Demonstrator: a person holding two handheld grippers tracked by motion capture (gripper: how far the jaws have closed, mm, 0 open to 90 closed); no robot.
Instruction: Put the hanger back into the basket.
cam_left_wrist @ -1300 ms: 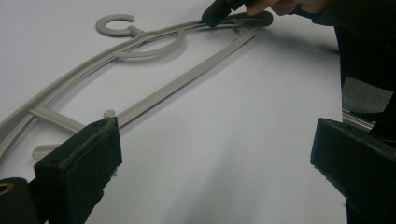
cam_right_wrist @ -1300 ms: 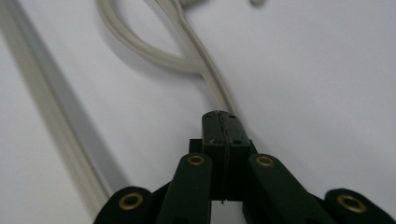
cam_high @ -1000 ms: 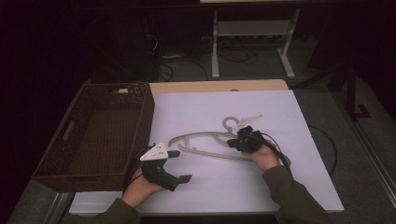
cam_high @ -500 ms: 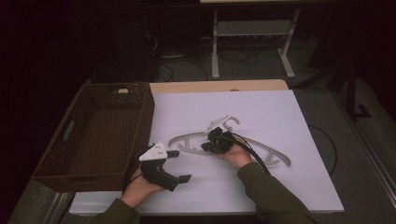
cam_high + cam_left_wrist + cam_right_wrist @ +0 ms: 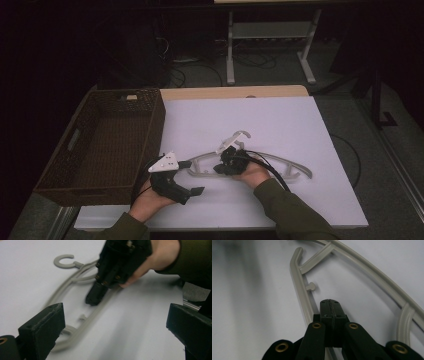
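A grey plastic hanger (image 5: 250, 165) lies flat on the white surface (image 5: 280, 125), a little toward six o'clock from the sheet's middle, its hook (image 5: 239, 136) pointing to twelve o'clock and its long arm running off toward four o'clock. The right claw (image 5: 220, 170) rests over the hanger's middle, at the lower bar just left of the neck; in the right gripper view its two black jaws are pressed flat together with nothing visible between them, their tip (image 5: 330, 303) just beside the bar, and whether it touches the bar I cannot tell. The left claw (image 5: 192, 177) sits at eight o'clock from the hanger, near its left end, and its jaws stand wide apart with nothing between them; in the left gripper view the hanger's curved end (image 5: 72, 332) lies between and beyond the two pads. A brown woven basket (image 5: 75, 150) stands at nine o'clock, along the sheet's left edge, apart from the hanger.
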